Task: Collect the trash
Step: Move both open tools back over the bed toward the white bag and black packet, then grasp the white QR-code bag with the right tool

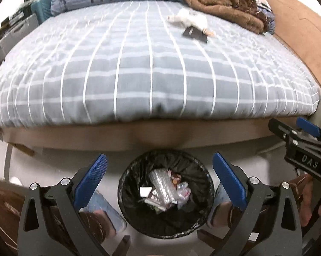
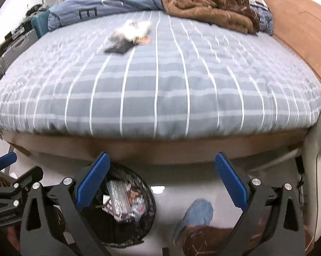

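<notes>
A: Jaws?

B: Left gripper (image 1: 159, 180) wide open, nothing between the pads, hanging over the bin (image 1: 166, 194). Right gripper (image 2: 162, 183) open too, empty, with the bin off to its left.

A: No earlier shot, so just state. What's left to collect?

B: On the bed (image 1: 139, 68), far side near the brown blanket (image 1: 220, 6): a white crumpled wad (image 1: 189, 19), tissue or plastic, too blurred to say. Touching it, a flat dark card or wrapper (image 1: 195, 34), and a small tan scrap (image 1: 210, 33) beside that.

A: Handling?

B: All look light. The wad should be soft and will squash, so pinch it across the middle; a loose bite is fine. The dark piece lies flat on soft bedding, probably thin and a bit slick; take it by a raised edge or corner, or press into the quilt to get under it. Risk: snagging the sheet with it.

A: Bin?

B: On the floor at the bed's foot, black liner, wrappers already inside.
</notes>
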`<state>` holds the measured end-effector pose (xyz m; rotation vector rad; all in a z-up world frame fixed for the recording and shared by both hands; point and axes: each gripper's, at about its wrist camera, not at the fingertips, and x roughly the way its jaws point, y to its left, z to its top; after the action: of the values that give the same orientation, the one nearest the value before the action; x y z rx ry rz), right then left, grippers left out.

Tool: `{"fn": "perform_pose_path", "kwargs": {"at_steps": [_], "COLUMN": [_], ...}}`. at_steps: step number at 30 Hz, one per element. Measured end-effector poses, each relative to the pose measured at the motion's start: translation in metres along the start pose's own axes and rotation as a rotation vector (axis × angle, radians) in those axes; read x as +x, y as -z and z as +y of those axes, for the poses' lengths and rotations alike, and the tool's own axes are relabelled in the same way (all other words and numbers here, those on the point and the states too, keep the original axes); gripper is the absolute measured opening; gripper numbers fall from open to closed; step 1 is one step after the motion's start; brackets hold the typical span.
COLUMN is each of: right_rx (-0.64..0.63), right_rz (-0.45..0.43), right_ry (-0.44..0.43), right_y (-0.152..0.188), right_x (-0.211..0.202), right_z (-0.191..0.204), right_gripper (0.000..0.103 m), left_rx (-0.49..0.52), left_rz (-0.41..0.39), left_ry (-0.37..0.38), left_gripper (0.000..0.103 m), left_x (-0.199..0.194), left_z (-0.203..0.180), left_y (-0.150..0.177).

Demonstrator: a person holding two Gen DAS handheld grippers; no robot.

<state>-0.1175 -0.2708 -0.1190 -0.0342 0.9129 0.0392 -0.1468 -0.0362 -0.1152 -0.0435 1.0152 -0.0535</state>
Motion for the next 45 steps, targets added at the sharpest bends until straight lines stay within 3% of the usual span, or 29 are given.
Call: {"fn": "perform_pose_path", "kwargs": {"at_steps": [13, 29, 35, 45], "right_rx": [-0.049, -0.051, -0.025, 0.015], "right_rz": [-0.096, -0.108, -0.086, -0.056], "right_ry": [-0.025, -0.094, -0.133, -0.099], "right_y": [-0.093, -0.200, -0.237, -0.275], "right_x": [0.008, 0.086, 0.129, 0.184], "right_z": [0.011, 0.036, 0.045, 0.061], "right_gripper": [0.095, 0.095, 0.095, 0.095], "left_rx": [-0.017, -0.010, -0.009, -0.040], "left_rz": [-0.096, -0.138, -0.130, -0.101], "left_ry": [-0.035, -0.056, -0.058, -0.055], "left_gripper": [0.097, 0.097, 0.097, 0.097], "left_x": [-0.010, 0.038, 0.067, 0.094], "left_z": [0.019, 0.030, 0.037, 0.058], "left_y": [-0.104, -0.216, -0.242, -0.256]}}
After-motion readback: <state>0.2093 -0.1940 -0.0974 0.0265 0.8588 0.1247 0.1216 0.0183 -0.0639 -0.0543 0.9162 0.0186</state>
